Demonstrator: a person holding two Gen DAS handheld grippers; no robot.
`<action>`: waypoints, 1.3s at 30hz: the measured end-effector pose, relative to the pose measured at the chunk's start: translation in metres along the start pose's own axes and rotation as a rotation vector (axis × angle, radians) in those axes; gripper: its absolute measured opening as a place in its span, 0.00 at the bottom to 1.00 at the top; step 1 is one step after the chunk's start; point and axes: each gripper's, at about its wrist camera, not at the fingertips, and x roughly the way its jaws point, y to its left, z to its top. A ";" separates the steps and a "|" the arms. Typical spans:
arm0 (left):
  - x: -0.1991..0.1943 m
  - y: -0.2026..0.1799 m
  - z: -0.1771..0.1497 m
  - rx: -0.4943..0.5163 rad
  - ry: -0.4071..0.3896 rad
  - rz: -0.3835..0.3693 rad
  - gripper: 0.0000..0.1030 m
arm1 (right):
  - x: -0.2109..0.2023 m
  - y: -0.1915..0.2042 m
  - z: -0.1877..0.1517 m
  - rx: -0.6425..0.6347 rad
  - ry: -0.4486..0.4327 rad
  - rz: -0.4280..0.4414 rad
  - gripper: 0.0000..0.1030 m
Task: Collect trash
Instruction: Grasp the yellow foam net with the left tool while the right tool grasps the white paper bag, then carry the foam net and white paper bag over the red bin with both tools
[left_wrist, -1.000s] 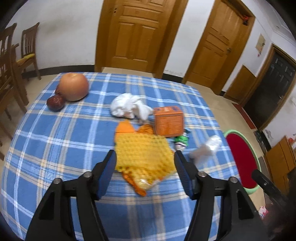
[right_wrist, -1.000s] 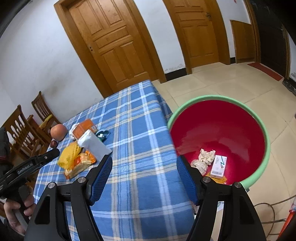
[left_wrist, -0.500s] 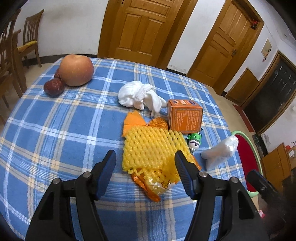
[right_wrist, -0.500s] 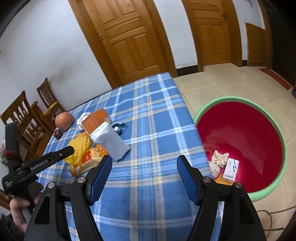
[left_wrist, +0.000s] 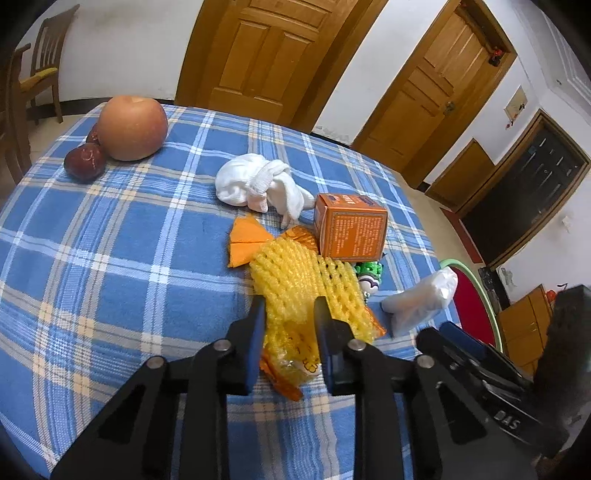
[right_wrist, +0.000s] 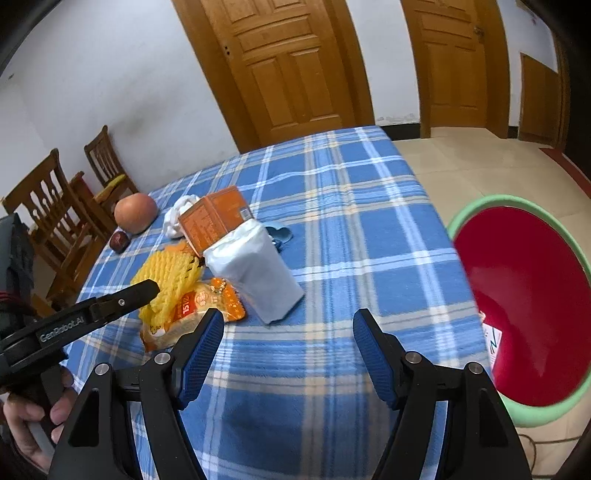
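On the worktop (left_wrist: 110, 236), covered in a blue-and-white checked cloth, the left gripper (left_wrist: 289, 312) is closing its fingers (left_wrist: 255, 332) on the near end of the yellow foam fruit net (left_wrist: 306, 288), which is bunching between the two blue pads. The net's long axis is running away from the gripper toward the orange cardboard box (left_wrist: 351, 230) beyond it, and it is lying over a crinkled orange-and-clear snack wrapper (left_wrist: 286, 373) whose near tip is poking out below the pads. Whether the pads are also catching the wrapper is hard to say.

The right gripper (right_wrist: 288, 325) is hovering over bare cloth with its fingers spread wide and nothing between them. Just ahead of it a white plastic pouch (right_wrist: 255, 271) is lying flat, its long axis slanting from the box toward the gripper.

Only the left wrist view is showing the crumpled white cloth (left_wrist: 255, 182) whole, a big orange-brown fruit (left_wrist: 131, 127), a dark red fruit (left_wrist: 84, 162) beside it and a small green-and-white item (left_wrist: 371, 275) beside the box. Only the right wrist view is showing the red basin with a green rim (right_wrist: 524, 295) on the floor past the worktop's edge, and a hand (right_wrist: 33, 417) holding the left gripper's handle.
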 end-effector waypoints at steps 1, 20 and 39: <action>-0.001 -0.001 0.000 0.003 -0.001 -0.003 0.19 | 0.002 0.001 0.001 -0.002 -0.001 0.000 0.72; -0.035 -0.010 -0.001 0.013 -0.056 -0.046 0.14 | 0.018 0.004 0.004 -0.008 -0.039 0.030 0.34; -0.051 -0.050 -0.013 0.089 -0.075 -0.031 0.14 | -0.064 -0.022 -0.014 0.049 -0.151 0.021 0.34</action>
